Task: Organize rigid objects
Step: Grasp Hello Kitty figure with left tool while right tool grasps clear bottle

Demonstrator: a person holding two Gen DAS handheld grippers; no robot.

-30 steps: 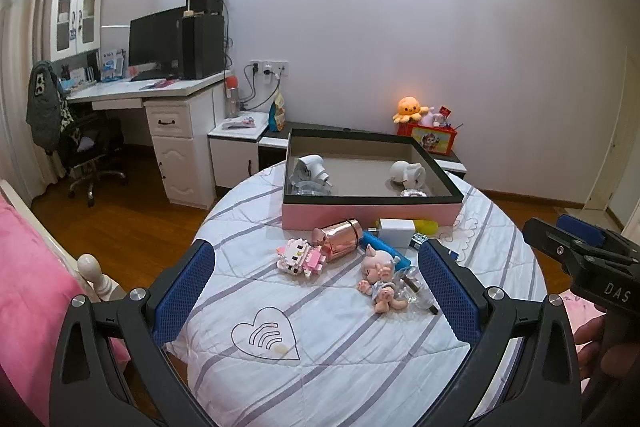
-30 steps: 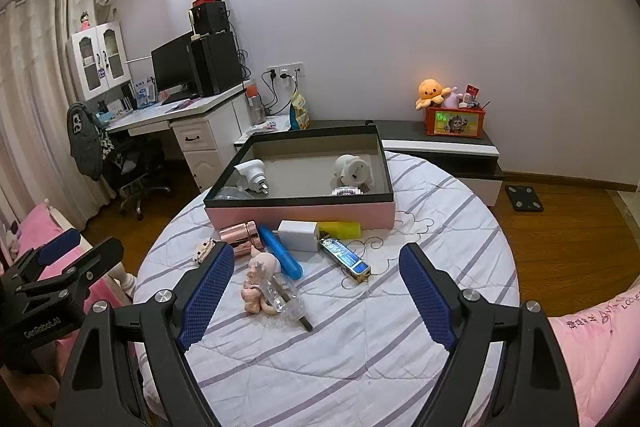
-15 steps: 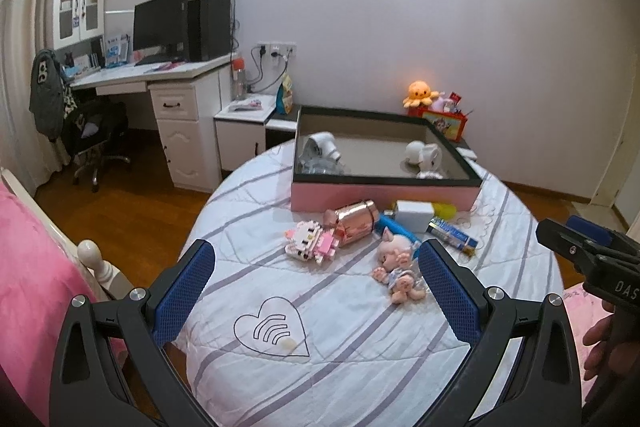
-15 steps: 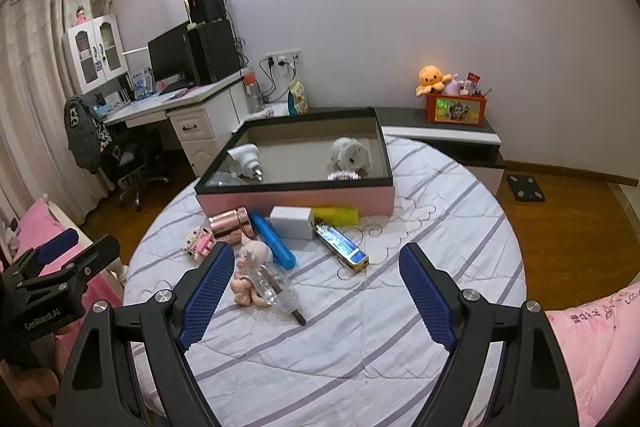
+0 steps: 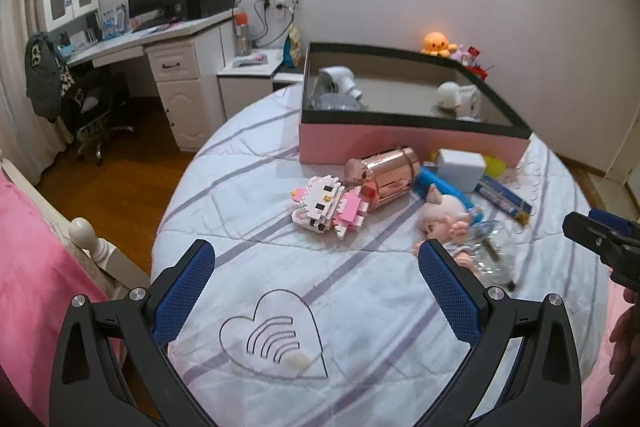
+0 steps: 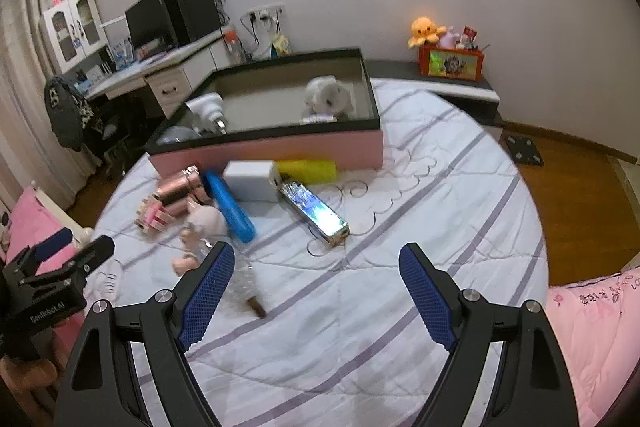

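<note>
A pink box with a black rim (image 5: 408, 143) (image 6: 280, 149) stands at the back of the round table and holds white items. In front of it lie a rose-gold cylinder (image 5: 384, 179) (image 6: 176, 191), a pink-white block cat (image 5: 326, 205), a pig doll (image 5: 444, 217) (image 6: 200, 227), a blue tube (image 6: 230, 207), a white box (image 6: 250, 181), a yellow tube (image 6: 308, 171), a shiny flat pack (image 6: 316, 213) and a clear item (image 5: 486, 255). My left gripper (image 5: 316, 281) is open above the table's near left. My right gripper (image 6: 316, 285) is open, near the pack.
The table wears a white striped cloth (image 5: 360, 307) with a heart outline. A pink bed (image 5: 24, 267) is at left, pink bedding (image 6: 592, 327) at right. A desk with monitor (image 5: 160, 27) and a low shelf with toys (image 6: 448, 59) stand behind.
Both grippers have moved forward and lower toward the table; the objects look larger and closer. Both stay open and empty.
</note>
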